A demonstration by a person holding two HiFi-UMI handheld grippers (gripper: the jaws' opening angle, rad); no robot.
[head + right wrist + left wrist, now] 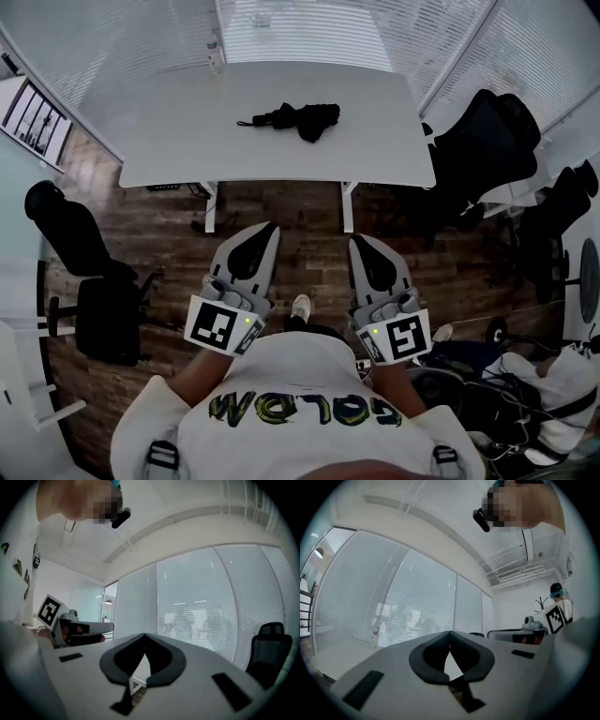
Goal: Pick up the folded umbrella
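Observation:
The folded umbrella (291, 119), black with a short strap end pointing left, lies near the middle of the white table (169, 141) in the head view. Both grippers are held level in front of the person, over the wooden floor and short of the table's near edge. The left gripper (273, 226) is shut and holds nothing; in its own view its tips (450, 632) meet against the window blinds. The right gripper (354, 241) is shut and empty too, its tips (144, 634) touching. The umbrella shows in neither gripper view.
A black office chair (89, 272) stands on the floor at the left. Another black chair (487, 141) stands by the table's right end. Bags and cables (525, 384) clutter the floor at the right. Blinds (309, 28) cover the windows behind the table.

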